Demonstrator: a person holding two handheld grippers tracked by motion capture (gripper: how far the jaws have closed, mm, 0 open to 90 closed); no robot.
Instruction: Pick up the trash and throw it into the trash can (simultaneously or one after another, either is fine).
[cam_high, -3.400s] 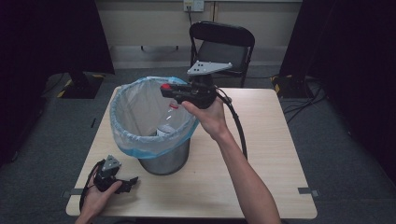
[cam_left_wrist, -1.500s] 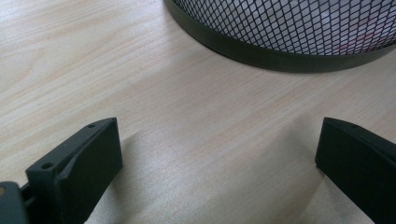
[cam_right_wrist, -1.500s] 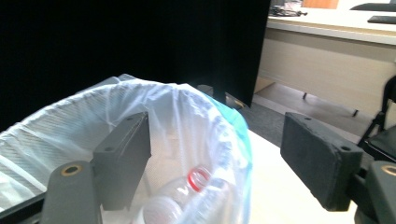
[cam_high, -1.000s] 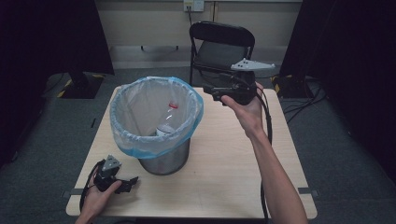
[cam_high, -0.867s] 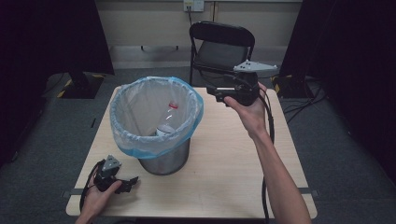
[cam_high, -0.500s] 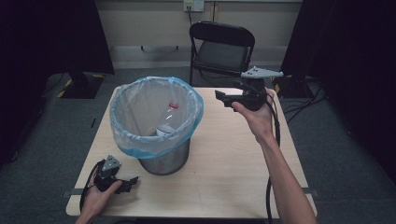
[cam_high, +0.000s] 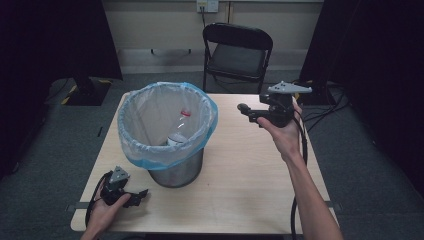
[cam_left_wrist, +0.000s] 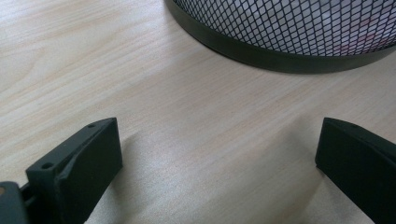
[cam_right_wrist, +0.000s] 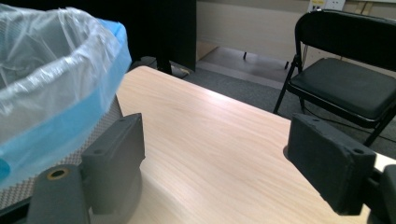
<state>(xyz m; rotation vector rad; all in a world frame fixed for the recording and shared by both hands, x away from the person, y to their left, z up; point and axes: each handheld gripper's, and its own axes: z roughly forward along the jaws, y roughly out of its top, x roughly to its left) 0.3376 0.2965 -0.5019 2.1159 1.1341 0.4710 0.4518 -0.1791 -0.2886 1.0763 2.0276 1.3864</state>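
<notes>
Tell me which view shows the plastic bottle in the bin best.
The high view: it looks down into the lined bin, where the bottle leans, red cap up. The left gripper view gives just the bin's mesh base; the right gripper view gives its bag-covered rim from outside.

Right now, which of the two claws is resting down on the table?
The left claw, near the table's front left corner beside the mesh bin. The right claw is held up in the air, right of the bin.

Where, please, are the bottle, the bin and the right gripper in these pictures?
bottle (cam_high: 178, 131), high view, on its clear body inside the bin.
bin (cam_high: 176, 171), high view, on its mesh wall.
right gripper (cam_high: 248, 111), high view, between its open fingertips.
</notes>
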